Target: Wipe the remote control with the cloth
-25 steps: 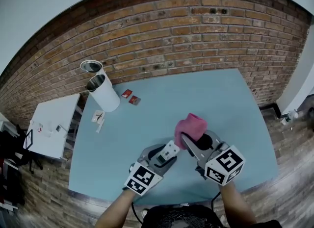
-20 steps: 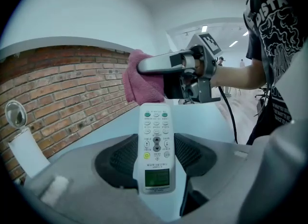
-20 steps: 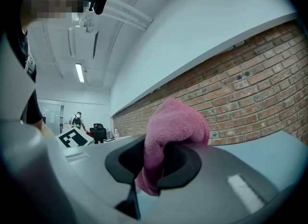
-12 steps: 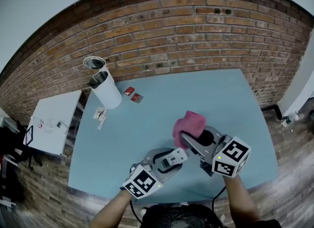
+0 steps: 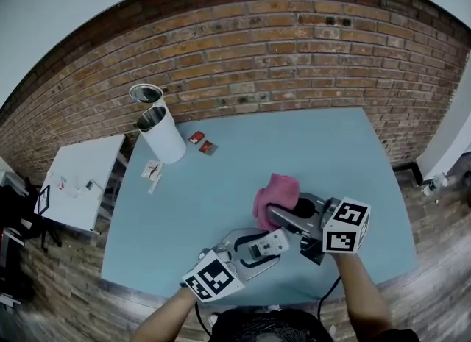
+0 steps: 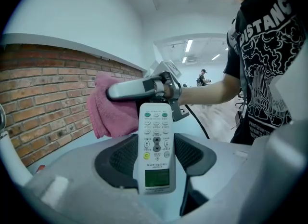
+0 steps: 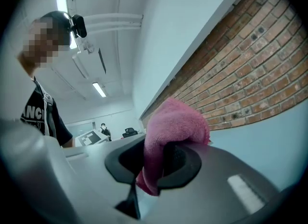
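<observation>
- Left gripper (image 6: 156,160): jaws wide apart, clamped on the sides of the remote (image 6: 156,146), display end in the pads and button end sticking out.
- Right gripper (image 7: 161,163): jaws pinching a bunched pink cloth (image 7: 175,122).
- Remote is held above the table (image 5: 221,186), its long axis along the left jaws, free end aimed at the right gripper.
- Cloth sits just past that free end, up and to the left in the left gripper view; contact can't be told.
- Right gripper is the nearer one, so the wipe likely starts at the button end.
- Writing: button labels too small to read; shirt print reads "DISTANC", cut off.
</observation>
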Motion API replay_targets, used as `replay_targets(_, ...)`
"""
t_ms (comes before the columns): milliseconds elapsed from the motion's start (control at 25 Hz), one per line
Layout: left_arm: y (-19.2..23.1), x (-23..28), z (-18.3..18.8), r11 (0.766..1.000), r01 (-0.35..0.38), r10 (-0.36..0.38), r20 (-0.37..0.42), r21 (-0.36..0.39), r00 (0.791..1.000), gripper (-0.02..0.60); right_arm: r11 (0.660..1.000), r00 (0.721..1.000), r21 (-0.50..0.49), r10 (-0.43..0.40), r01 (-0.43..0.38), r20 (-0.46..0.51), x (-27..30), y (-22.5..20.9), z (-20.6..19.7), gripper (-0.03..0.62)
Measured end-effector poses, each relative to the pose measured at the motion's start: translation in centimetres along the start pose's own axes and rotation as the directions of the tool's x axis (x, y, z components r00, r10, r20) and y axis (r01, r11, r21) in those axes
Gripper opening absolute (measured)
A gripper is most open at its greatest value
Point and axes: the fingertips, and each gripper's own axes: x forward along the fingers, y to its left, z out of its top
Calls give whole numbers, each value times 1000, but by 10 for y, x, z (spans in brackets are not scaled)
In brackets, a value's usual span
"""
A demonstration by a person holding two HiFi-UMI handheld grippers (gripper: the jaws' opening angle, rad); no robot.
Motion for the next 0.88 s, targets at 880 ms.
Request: replay_targets(880,-6,-10,44,1000,19,-22,118,25,993,239,919,987,361,148,-160,59,17,-6,-39,61)
